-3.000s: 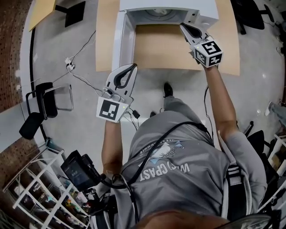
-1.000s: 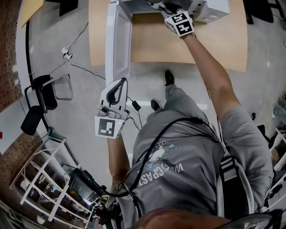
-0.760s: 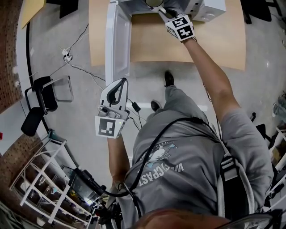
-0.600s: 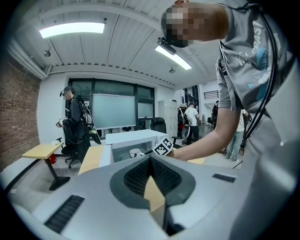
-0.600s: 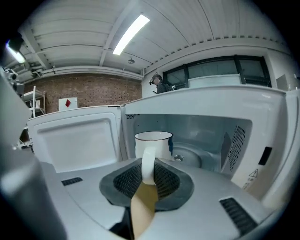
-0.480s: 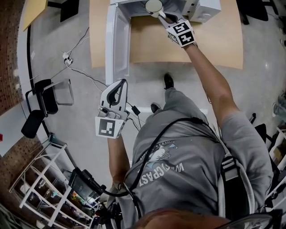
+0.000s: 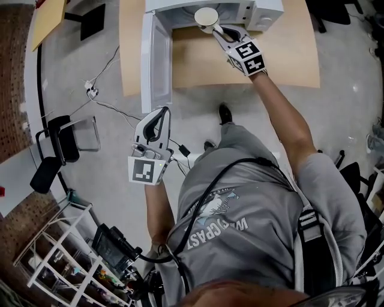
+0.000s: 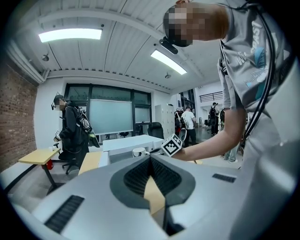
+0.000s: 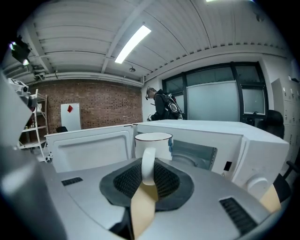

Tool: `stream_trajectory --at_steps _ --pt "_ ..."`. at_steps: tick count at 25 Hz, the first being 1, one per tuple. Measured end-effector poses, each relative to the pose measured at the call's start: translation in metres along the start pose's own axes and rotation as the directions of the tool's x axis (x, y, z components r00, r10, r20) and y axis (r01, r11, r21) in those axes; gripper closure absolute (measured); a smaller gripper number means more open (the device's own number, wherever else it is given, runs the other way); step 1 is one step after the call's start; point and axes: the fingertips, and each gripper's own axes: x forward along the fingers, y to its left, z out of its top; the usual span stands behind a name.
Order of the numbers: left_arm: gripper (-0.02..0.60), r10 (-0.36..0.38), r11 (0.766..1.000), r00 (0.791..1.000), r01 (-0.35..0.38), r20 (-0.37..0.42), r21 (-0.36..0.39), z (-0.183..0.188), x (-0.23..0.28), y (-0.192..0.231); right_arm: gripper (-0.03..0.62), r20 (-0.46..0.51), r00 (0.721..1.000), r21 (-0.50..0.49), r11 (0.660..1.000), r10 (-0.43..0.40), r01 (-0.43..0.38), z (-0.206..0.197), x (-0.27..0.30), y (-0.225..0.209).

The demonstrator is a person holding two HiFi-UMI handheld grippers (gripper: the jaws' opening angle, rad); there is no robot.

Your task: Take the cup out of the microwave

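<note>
Fig. R gripper (image 7: 217, 28) jaws clenched on cup (image 7: 206, 16) handle. Cup aloft at open microwave's (image 7: 267, 7) mouth, prob. almost out. To do: clear it, set on counter (image 7: 288, 54). L gripper (image 7: 162, 113) jaws together, empty.

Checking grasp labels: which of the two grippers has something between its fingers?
The right gripper, at the open microwave: it pinches the white cup by its handle. The left gripper is closed on nothing.
</note>
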Motion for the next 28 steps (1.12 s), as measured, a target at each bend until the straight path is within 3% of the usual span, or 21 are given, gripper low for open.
stream_trajectory --at_steps 10,21,28 --pt "0.538 -0.078 0.993 0.996 0.075 0.035 0.086 0.007 -0.069 -0.021 0.523 0.041 0.998 0.012 0.999 -0.054 0.053 0.037 -0.102 0.060" --pt "0.538 -0.129 0.990 0.982 0.121 0.134 0.068 0.014 -0.141 -0.044 0.523 0.114 0.992 -0.022 0.998 -0.061 0.064 0.080 -0.203 0.136" --pt "0.538 -0.168 0.981 0.972 0.149 0.166 0.124 0.017 -0.196 -0.071 0.523 0.145 0.984 -0.052 0.992 -0.102 0.111 0.099 -0.279 0.191"
